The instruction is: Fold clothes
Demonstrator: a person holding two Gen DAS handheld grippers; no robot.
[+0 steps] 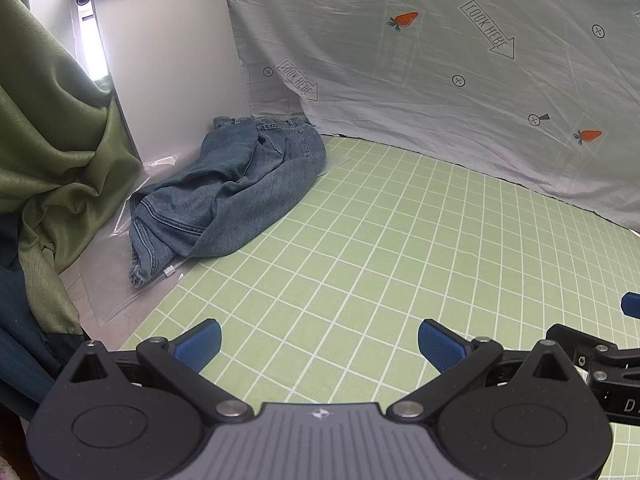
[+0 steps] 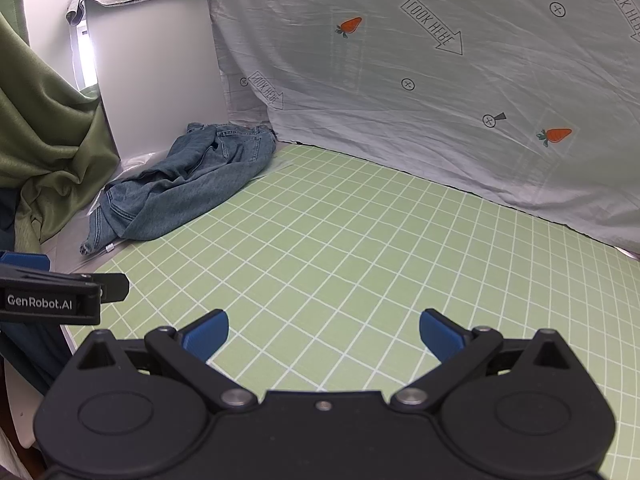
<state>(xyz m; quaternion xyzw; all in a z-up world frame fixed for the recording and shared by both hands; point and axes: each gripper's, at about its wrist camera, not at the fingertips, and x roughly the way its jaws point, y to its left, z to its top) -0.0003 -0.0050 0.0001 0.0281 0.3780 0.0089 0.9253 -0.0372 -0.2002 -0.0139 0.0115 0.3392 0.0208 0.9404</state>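
A crumpled pair of blue jeans (image 1: 236, 188) lies in a heap at the far left corner of the green grid mat (image 1: 380, 240), partly off it on clear plastic. It also shows in the right wrist view (image 2: 188, 184). My left gripper (image 1: 319, 344) is open and empty, low over the mat's near edge, well short of the jeans. My right gripper (image 2: 324, 334) is open and empty too, beside the left one. The left gripper's body (image 2: 52, 296) shows at the left edge of the right wrist view.
A pale sheet with carrot and arrow prints (image 1: 460, 60) hangs as a backdrop along the mat's far side. A white cabinet (image 1: 168, 52) stands behind the jeans. A green curtain (image 1: 52, 140) hangs at the left. Clear plastic (image 1: 108, 276) lies left of the mat.
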